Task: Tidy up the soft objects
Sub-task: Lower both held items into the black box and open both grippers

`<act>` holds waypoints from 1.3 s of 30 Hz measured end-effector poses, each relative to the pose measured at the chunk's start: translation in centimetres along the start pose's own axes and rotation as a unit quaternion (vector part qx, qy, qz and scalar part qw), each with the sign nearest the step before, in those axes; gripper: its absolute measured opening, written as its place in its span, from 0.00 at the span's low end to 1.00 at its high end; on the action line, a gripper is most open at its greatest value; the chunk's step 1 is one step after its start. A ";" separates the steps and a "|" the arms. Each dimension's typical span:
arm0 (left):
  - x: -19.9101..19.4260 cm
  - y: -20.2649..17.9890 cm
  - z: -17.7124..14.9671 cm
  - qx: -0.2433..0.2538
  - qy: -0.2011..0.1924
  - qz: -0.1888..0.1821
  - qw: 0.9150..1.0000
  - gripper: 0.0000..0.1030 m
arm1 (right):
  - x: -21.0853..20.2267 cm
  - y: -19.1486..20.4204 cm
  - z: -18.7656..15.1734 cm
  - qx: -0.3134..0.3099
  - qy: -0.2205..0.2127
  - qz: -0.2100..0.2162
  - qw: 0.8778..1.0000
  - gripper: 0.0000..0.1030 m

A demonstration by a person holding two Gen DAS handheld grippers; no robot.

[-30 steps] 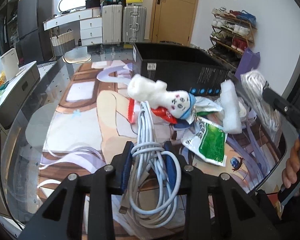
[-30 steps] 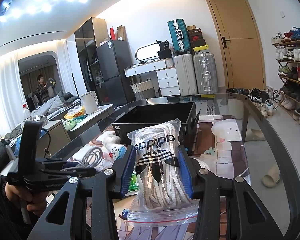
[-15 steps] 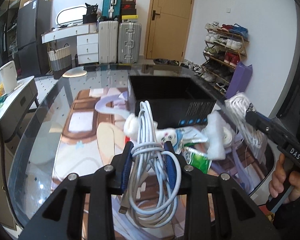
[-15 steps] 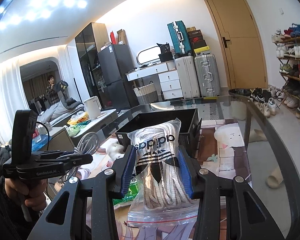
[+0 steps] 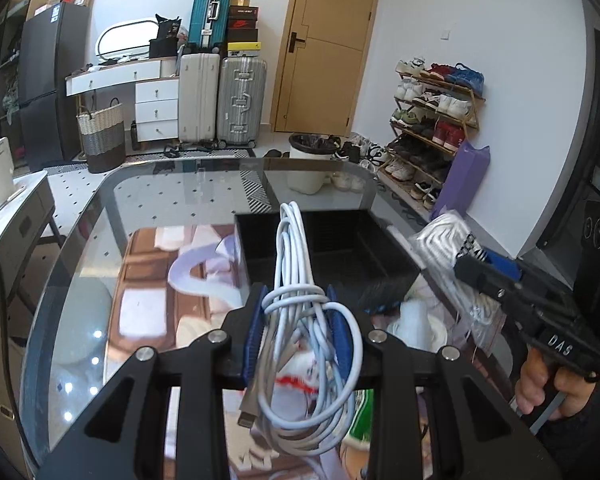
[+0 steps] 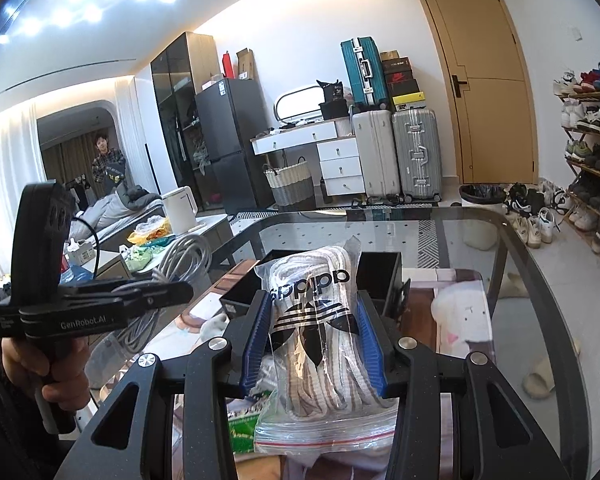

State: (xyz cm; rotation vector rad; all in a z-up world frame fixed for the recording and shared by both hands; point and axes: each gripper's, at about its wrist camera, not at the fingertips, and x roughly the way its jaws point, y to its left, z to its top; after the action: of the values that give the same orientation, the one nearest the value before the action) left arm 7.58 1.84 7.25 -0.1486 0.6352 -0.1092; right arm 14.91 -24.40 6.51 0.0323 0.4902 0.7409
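Observation:
My left gripper is shut on a coiled pale blue cable and holds it above the glass table, in front of the open black box. My right gripper is shut on a clear zip bag of white laces with a black Adidas logo, also raised before the black box. The bag and right gripper show at the right of the left wrist view. The left gripper with the cable shows at the left of the right wrist view. A white plush toy lies below, mostly hidden.
A green packet and a white roll lie on the printed mat on the glass table. Suitcases, a drawer unit and a shoe rack stand beyond. A person stands far back.
Both grippers have risen and tilted up with their loads. The left gripper has moved toward the black box, and the plush toy has slipped under it.

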 end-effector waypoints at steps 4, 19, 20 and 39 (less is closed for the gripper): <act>1.4 -0.5 1.2 0.012 0.004 -0.005 1.000 0.29 | 1.4 -0.4 0.8 -0.001 0.018 -0.005 1.000 0.41; 7.2 -0.2 3.8 0.017 0.035 -0.011 0.999 0.29 | 7.7 -1.3 2.9 -0.019 0.073 -0.015 0.997 0.41; 7.4 -0.2 3.9 0.017 0.037 -0.011 0.999 0.29 | 8.3 -1.2 3.0 -0.024 0.079 -0.016 0.996 0.41; 9.2 -0.6 4.2 0.039 0.040 0.012 0.998 0.64 | 10.1 -2.6 4.2 -0.026 0.070 -0.028 0.997 0.61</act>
State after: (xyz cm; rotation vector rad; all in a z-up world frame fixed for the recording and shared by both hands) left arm 17.38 0.35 5.33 -0.0620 0.7107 -0.1161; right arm 24.82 -19.14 5.47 -0.0830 0.6033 0.7044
